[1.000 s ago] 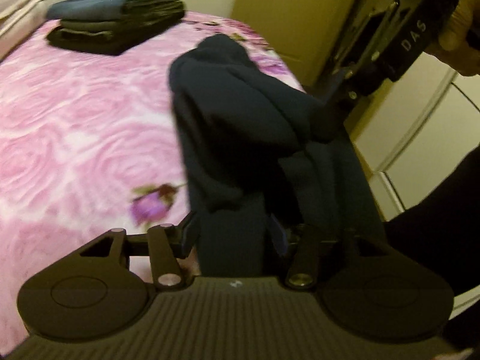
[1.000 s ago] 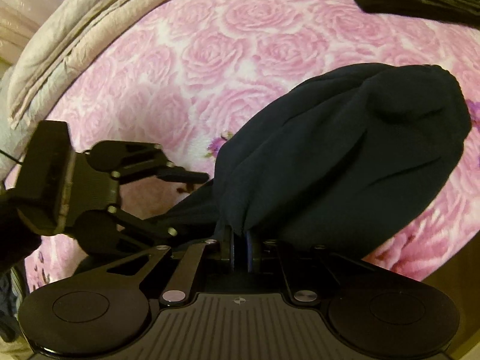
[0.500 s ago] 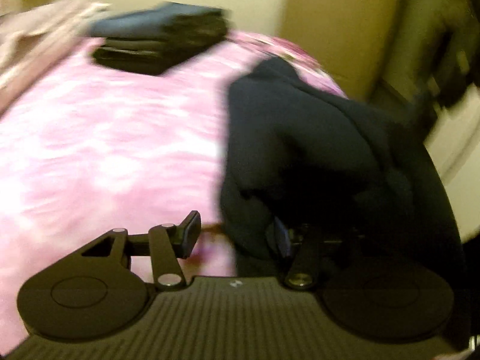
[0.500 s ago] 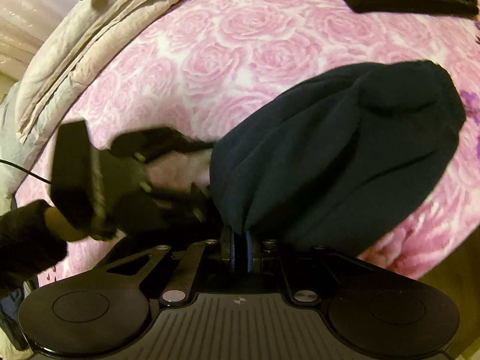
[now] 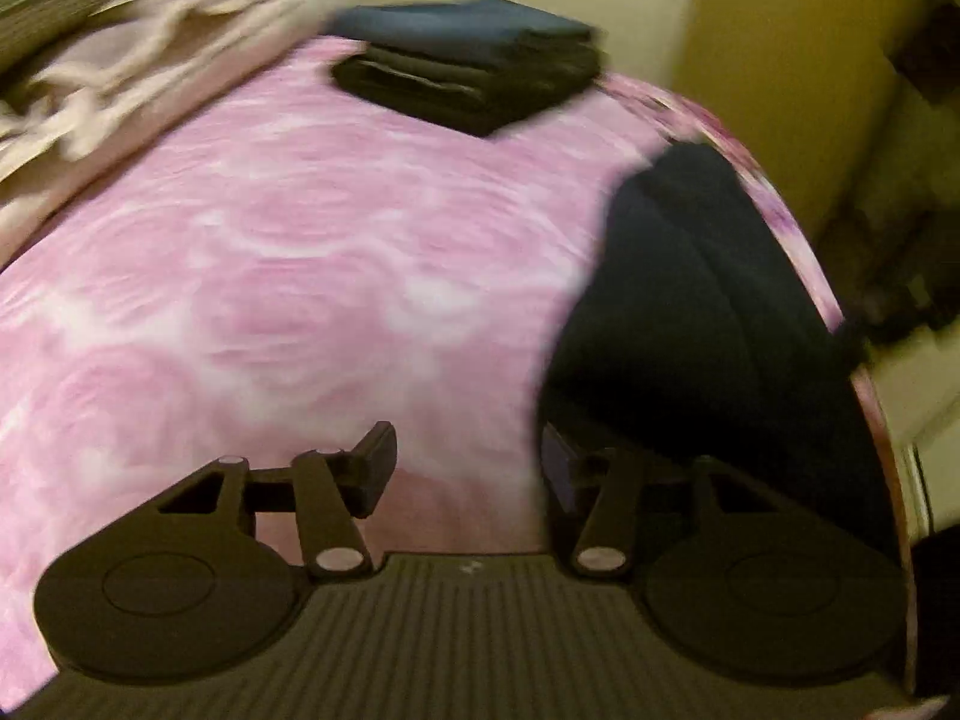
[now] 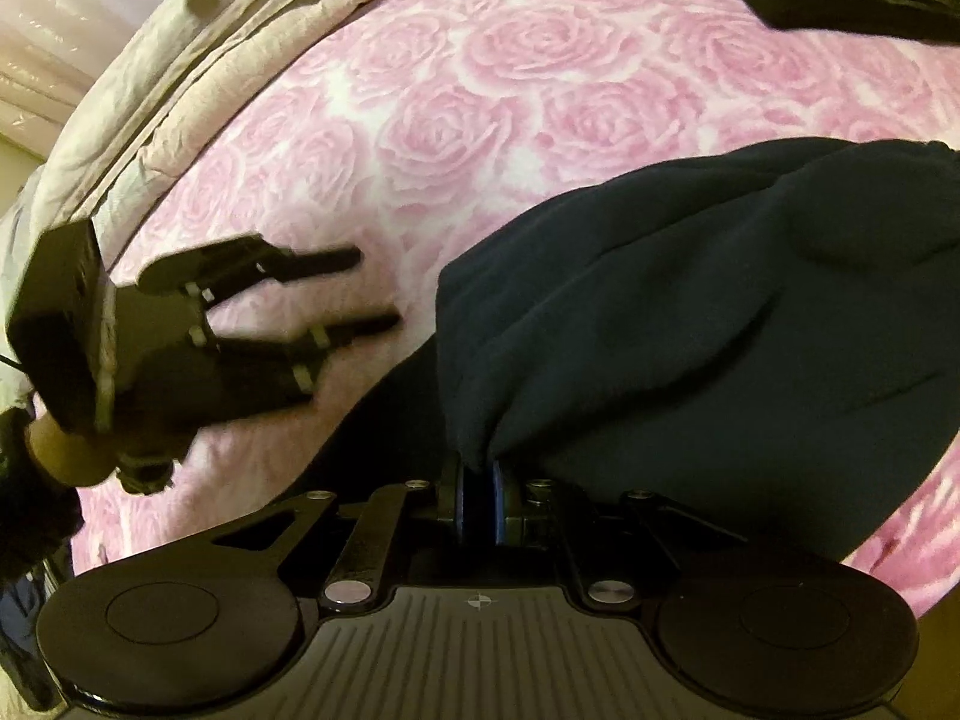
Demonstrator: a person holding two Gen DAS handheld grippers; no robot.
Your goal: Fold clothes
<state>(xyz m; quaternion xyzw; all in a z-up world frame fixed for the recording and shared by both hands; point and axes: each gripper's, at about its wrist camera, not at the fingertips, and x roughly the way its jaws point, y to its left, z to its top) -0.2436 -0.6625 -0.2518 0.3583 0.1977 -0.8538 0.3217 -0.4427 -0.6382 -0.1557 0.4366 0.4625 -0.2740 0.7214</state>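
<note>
On the pink rose-print bedspread (image 6: 528,54) lies a dark navy garment (image 6: 690,312), bunched into a rounded heap near the bed's right edge. At its near hem the right gripper (image 6: 477,501) has its blue-padded fingers pressed together on a pinch of the cloth. To the left, the left gripper (image 6: 372,288) hovers over bare bedspread with its fingers spread apart and nothing between them; in its own blurred view the garment (image 5: 708,312) sits just beside its right finger, perhaps brushing it. Farther back rests a stack of folded dark clothes (image 5: 474,72), and a rumpled beige blanket (image 5: 156,66) lines the far left side.
</note>
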